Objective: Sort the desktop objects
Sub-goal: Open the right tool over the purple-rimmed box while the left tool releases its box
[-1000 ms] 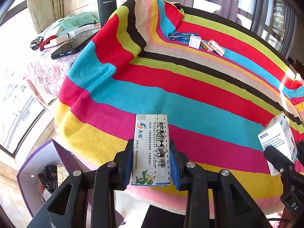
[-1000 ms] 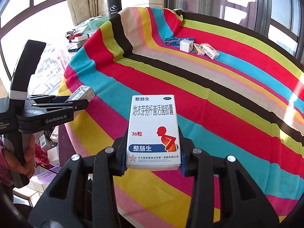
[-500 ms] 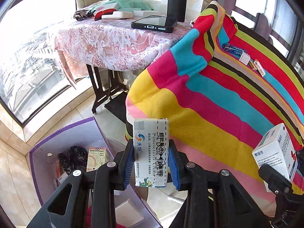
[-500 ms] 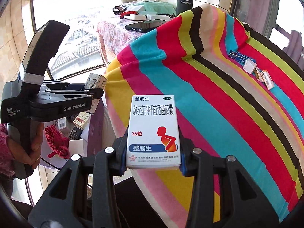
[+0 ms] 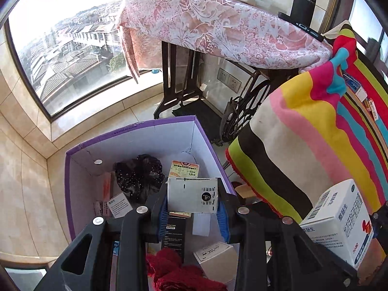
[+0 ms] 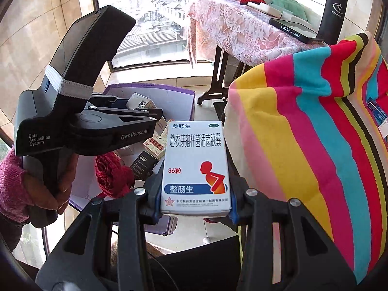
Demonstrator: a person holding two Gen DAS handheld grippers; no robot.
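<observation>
Medicine boxes (image 6: 195, 167) clamped in both tongs above carton (image 5: 150, 133).

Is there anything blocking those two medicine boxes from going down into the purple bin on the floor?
Nothing visible does. The left gripper holds its small white box right over the open purple bin, which has no lid. The right gripper holds the bigger box beside it, near the bin's edge.
</observation>
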